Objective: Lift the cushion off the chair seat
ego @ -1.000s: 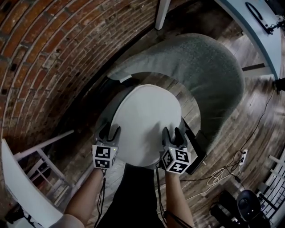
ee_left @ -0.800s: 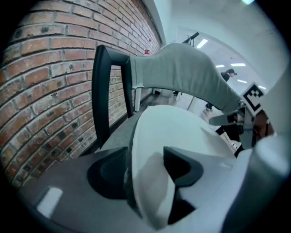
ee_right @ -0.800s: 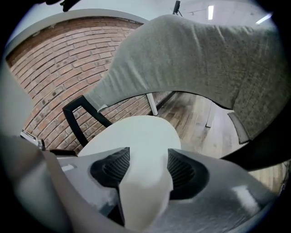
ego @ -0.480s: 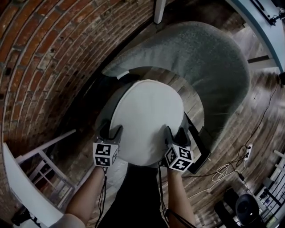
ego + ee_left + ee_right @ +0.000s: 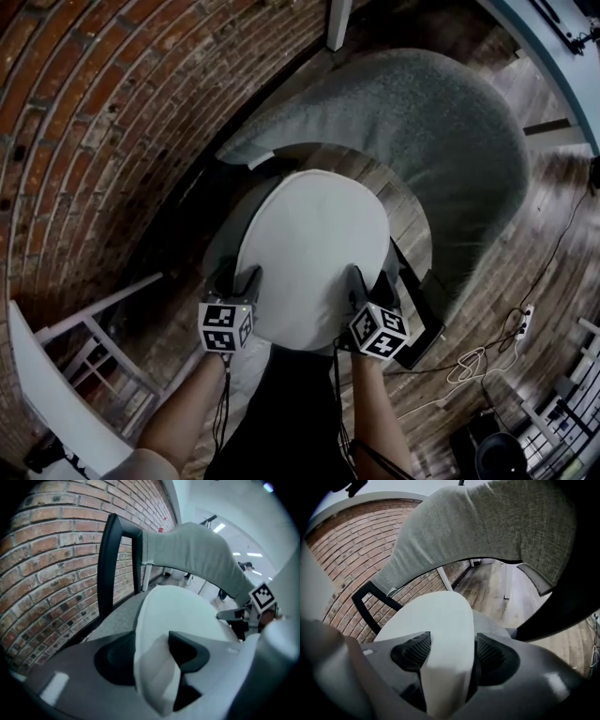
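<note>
The white cushion (image 5: 314, 258) lies on the grey chair (image 5: 422, 122) seat

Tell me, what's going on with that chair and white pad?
A person holds a two-jaw gripper in each hand at the near edge of a round white cushion sitting on a grey chair. The left gripper and right gripper each have the cushion's rim between their jaws, but the jaws have just been opening and are not clamping it. The cushion is not yet lifted.
</note>
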`<act>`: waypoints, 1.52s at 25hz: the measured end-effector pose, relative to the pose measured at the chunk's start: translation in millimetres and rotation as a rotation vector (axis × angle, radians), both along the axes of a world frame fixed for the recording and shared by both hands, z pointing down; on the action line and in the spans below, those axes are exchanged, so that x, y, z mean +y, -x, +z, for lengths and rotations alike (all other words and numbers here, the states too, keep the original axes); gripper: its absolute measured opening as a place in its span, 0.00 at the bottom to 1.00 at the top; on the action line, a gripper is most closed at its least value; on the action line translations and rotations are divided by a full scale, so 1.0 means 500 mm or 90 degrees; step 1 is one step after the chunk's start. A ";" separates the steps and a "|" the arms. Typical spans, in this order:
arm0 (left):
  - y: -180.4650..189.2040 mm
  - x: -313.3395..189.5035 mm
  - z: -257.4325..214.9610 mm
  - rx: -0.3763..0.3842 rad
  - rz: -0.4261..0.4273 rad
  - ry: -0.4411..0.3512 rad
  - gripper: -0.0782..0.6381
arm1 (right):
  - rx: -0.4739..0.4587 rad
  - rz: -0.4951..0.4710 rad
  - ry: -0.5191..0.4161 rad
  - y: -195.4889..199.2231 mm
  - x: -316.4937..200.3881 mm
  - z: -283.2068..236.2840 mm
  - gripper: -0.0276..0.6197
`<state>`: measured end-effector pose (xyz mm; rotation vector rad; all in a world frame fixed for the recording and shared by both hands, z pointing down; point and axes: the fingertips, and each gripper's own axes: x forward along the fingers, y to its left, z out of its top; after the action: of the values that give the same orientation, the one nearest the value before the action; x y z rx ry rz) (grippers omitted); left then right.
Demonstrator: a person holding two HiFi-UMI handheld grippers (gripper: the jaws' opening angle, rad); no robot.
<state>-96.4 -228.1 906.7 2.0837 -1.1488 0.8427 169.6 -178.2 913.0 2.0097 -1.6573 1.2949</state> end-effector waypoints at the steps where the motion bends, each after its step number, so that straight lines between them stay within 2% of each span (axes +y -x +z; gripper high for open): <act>1: -0.002 0.003 0.001 0.009 -0.003 0.006 0.41 | -0.003 0.003 -0.002 0.000 0.000 0.000 0.50; 5: -0.008 0.008 0.003 0.022 -0.001 0.019 0.40 | -0.028 -0.002 -0.008 0.000 0.002 -0.002 0.46; 9: -0.018 0.014 -0.002 0.003 0.018 0.011 0.33 | -0.032 -0.021 -0.008 0.010 0.002 -0.007 0.33; 12: -0.015 0.010 -0.014 -0.014 0.019 -0.006 0.23 | -0.021 -0.021 -0.011 0.005 -0.001 -0.020 0.24; 17: -0.021 0.015 -0.032 -0.016 0.022 -0.017 0.19 | -0.014 -0.032 -0.026 0.005 -0.007 -0.049 0.16; 27: -0.031 0.025 -0.120 -0.022 -0.007 -0.047 0.18 | 0.002 -0.052 -0.043 -0.004 -0.017 -0.140 0.15; 32: -0.027 0.026 -0.198 -0.026 -0.017 -0.073 0.18 | 0.008 -0.065 -0.058 -0.001 -0.021 -0.216 0.15; 38: 0.003 0.061 -0.322 -0.027 -0.040 -0.080 0.18 | 0.008 -0.105 -0.076 0.024 -0.014 -0.348 0.15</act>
<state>-98.1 -197.6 745.7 2.1261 -1.3139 0.8071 157.7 -185.4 739.0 1.8933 -1.8906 1.1500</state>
